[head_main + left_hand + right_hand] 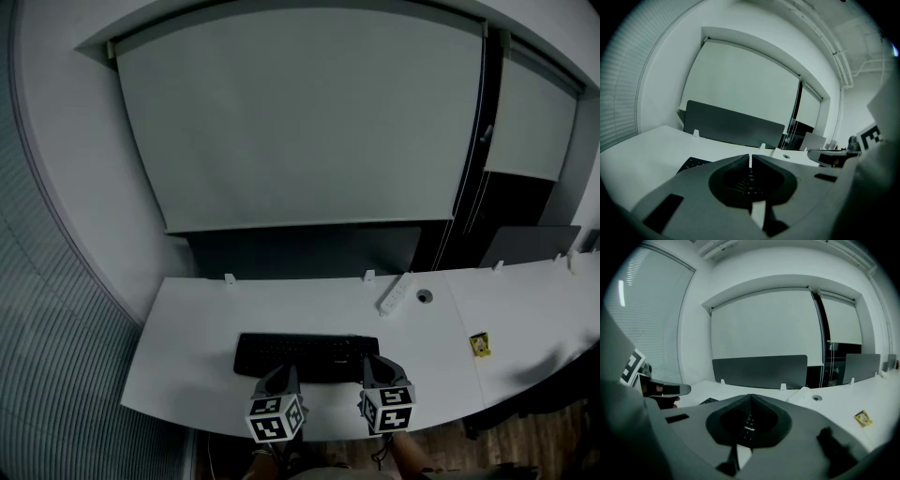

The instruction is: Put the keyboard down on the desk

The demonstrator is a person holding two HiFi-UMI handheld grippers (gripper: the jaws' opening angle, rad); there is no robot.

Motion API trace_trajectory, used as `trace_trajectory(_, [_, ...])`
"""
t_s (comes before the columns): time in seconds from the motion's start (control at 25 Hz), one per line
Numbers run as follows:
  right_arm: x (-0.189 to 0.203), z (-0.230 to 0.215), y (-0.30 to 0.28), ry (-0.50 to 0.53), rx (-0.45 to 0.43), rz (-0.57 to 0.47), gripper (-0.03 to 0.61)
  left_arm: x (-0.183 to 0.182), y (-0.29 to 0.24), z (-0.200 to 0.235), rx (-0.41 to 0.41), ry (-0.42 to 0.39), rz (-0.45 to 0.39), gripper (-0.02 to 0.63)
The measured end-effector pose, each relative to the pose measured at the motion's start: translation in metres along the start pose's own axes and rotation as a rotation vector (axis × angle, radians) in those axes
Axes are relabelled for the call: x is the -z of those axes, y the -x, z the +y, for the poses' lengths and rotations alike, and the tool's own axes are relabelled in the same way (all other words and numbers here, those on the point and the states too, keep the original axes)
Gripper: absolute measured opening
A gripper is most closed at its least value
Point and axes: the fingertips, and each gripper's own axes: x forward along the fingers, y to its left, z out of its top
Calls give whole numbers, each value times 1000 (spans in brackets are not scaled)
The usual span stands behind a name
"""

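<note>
Nearest, the left gripper (284, 371) and right gripper (371, 362) both had their jaws pressed together on nothing, tips by the near edge of the keyboard (302, 349). It lay flat on the desk (309, 300), so the placing looked done, with only drawing back left.

Keyboard (307, 356): black. Desk (187, 319): white. Power strip (395, 295): white. Small packet (480, 345): yellow. Partition panel (300, 248): dark grey. Roller blind (300, 122): plain pale grey. Slatted blind (56, 309): finely striped. Left gripper (278, 378), right gripper (375, 367): grey; cubes are marked with black-and-white squares.
</note>
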Motion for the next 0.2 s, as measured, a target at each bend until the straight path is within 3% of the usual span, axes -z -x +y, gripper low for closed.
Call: trace_trajectory(0.2, [-2,2,-10,-4,10,-3,31,-4,-4,15,-11,2,2,28])
